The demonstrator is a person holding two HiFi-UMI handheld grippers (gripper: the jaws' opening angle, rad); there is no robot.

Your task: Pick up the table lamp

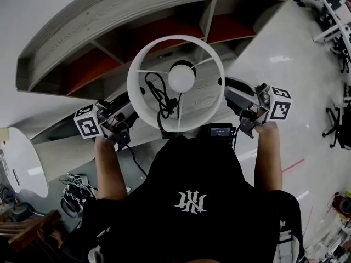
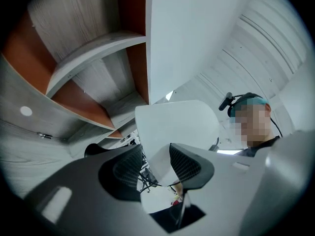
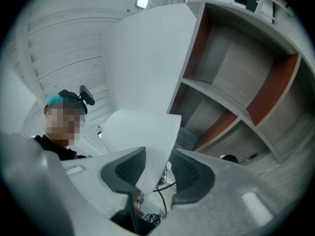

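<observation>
Currently the lamp (image 1: 181,76) hangs between the two grippers, in front of the shelf (image 1: 82,15) and close below the head camera. Its long axis runs vertically; the open top of the shade (image 1: 141,92) faces up. The left gripper (image 1: 130,104) meets the shade's left wall and the right gripper (image 1: 227,89) its right wall, equally near. Both sets of jaws stand fairly wide, each with the thin wall clamped between its pads. The shade is white and round. A globe bulb sits at its centre, and a black cord (image 1: 159,95) is looped inside.
</observation>
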